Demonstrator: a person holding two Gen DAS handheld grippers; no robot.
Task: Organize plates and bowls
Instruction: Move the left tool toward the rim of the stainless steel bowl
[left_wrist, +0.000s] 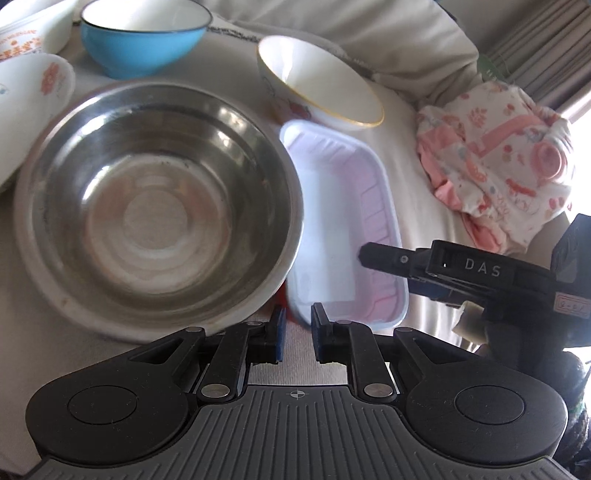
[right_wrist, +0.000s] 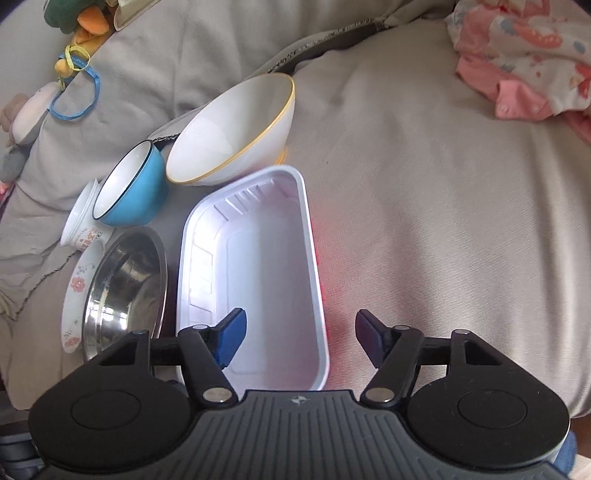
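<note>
A big steel bowl (left_wrist: 155, 206) sits on cream bedding, touching a white plastic tray (left_wrist: 332, 221) on its right. Behind the tray a white gold-rimmed bowl (left_wrist: 325, 85) leans tilted. My left gripper (left_wrist: 297, 332) hovers near the steel bowl's near rim and the tray's corner. Its jaws are shut to a narrow slit with nothing gripped. My right gripper (right_wrist: 299, 325) is open and straddles the tray's (right_wrist: 266, 266) right rim, one finger inside and one outside, pads not touching. In the left wrist view the right gripper (left_wrist: 399, 277) reaches over the tray's right edge.
A blue bowl (right_wrist: 136, 192) and white floral bowls (right_wrist: 77, 284) lie left of the steel bowl (right_wrist: 125, 288). The gold-rimmed bowl (right_wrist: 236, 133) rests against the tray's far end. Pink patterned clothing (right_wrist: 524, 55) lies far right. Soft toys (right_wrist: 74, 22) lie at the back left.
</note>
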